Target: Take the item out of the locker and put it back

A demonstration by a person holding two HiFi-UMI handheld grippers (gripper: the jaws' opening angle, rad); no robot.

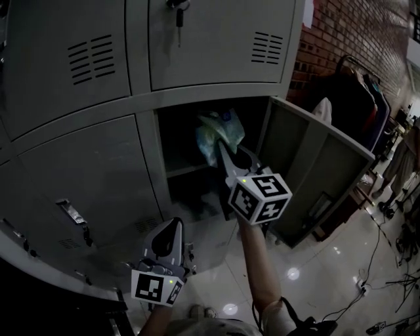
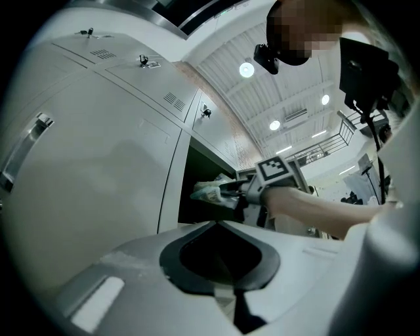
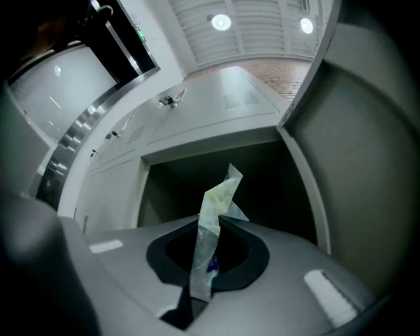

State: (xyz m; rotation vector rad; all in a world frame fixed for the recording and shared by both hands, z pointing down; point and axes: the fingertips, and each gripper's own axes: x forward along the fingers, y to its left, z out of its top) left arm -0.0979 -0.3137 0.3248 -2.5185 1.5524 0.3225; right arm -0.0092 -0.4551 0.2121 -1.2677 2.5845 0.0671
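Note:
A crumpled pale green and blue plastic packet (image 1: pixel 220 134) hangs at the mouth of the open locker (image 1: pixel 180 141), above its inner shelf (image 1: pixel 187 170). My right gripper (image 1: pixel 228 152) is shut on the packet's lower edge and points up into the opening. In the right gripper view the thin packet (image 3: pixel 213 220) stands pinched between the closed jaws of the right gripper (image 3: pixel 205 266). The left gripper (image 1: pixel 169 231) hovers lower, in front of the closed door beside the opening, jaws together and empty. Its own view shows the left gripper (image 2: pixel 226 266) below the packet (image 2: pixel 211 191).
The locker's door (image 1: pixel 315 164) is swung open to the right. A key (image 1: pixel 178 16) hangs in the upper locker door. A handle (image 1: pixel 71 213) sticks out of the lower left door. A clothes rack (image 1: pixel 357 92) and floor cables (image 1: pixel 394 262) lie to the right.

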